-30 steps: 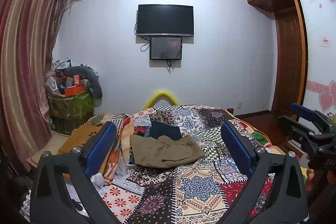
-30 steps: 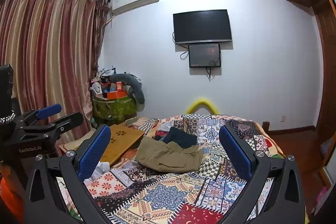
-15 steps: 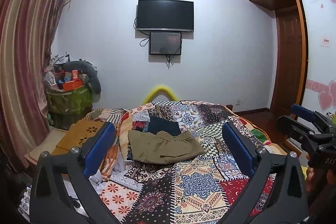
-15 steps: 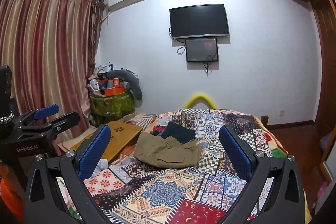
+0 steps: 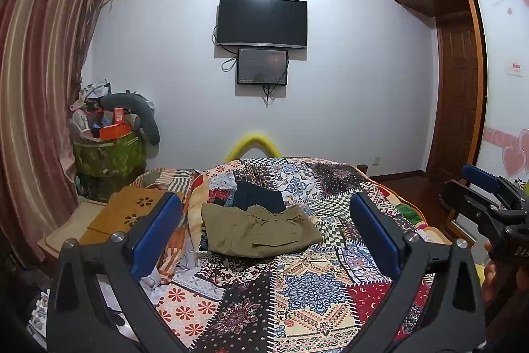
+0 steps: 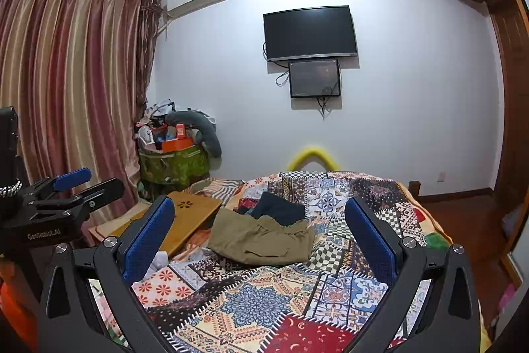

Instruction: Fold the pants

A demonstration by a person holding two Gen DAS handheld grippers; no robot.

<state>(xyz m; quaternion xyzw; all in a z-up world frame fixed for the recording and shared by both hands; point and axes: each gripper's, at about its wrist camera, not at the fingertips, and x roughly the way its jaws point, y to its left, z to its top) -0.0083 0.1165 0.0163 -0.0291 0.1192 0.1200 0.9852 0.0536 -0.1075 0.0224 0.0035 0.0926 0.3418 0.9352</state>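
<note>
Two hand-held grippers hover above the near end of a bed, both pointing toward the far wall. The left gripper [image 5: 264, 230] has its blue-padded fingers [image 5: 155, 230] spread wide with nothing between them. The right gripper [image 6: 259, 234] is spread just as wide and also holds nothing. Each appears at the edge of the other's view.

Below them lies a patchwork quilt [image 5: 307, 283] in red, blue, cream and black squares covering the bed. Farther along the quilt, well beyond both grippers, sit the pants [image 5: 259, 229], olive-brown and already folded into a flat bundle. A dark navy garment [image 5: 258, 196] lies touching the far edge of the pants.

Left of the pants, beside the bed, is a wooden lap table [image 6: 188, 214]. Beyond it stands a green bin [image 6: 173, 166] piled with clutter, next to striped curtains [image 6: 72, 81]. On the far wall behind the pants hangs a black television [image 5: 262, 22] with a smaller screen [image 5: 262, 66] just under it.
</note>
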